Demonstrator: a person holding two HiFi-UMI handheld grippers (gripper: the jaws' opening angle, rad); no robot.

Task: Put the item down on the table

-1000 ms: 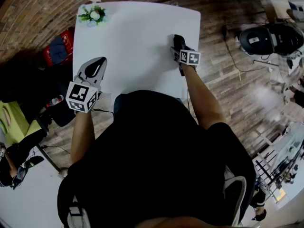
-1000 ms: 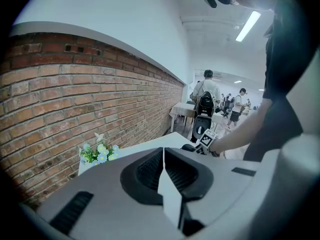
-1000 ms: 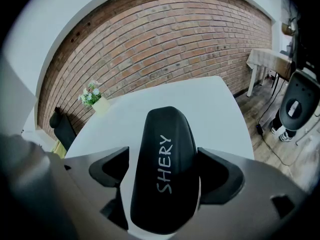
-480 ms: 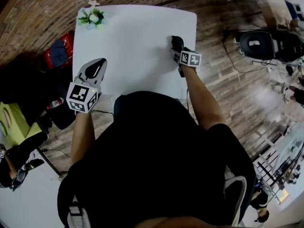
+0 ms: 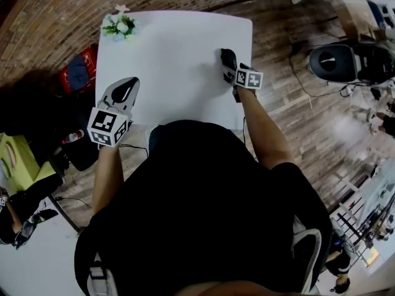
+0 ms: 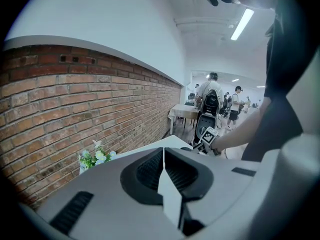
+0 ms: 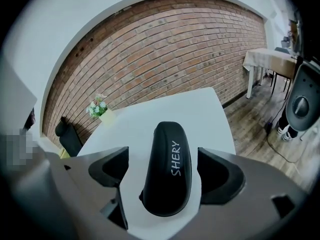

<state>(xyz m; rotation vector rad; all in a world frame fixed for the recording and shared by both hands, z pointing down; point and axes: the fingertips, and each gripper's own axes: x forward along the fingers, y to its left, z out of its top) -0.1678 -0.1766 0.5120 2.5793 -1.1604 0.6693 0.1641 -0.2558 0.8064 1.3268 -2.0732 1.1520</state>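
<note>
A black hard case (image 7: pixel 167 169) with white lettering lies flat on the white table (image 7: pixel 165 111), between the jaws of my right gripper (image 7: pixel 165 173). Table surface shows on both sides of the case, so the jaws stand open around it. From the head view, that gripper (image 5: pixel 229 61) and the case (image 5: pixel 228 56) sit near the table's right edge (image 5: pixel 247 54). My left gripper (image 5: pixel 125 90) hovers over the table's left near part. Its jaws (image 6: pixel 164 170) are shut together with nothing between them.
A small pot of flowers (image 5: pixel 121 24) stands at the table's far left corner. A red bag (image 5: pixel 77 66) lies on the floor to the left, and a black machine (image 5: pixel 345 57) stands to the right. A brick wall runs behind the table.
The head view has shifted a little. Both grippers stay about where they were, the right one still at the case.
</note>
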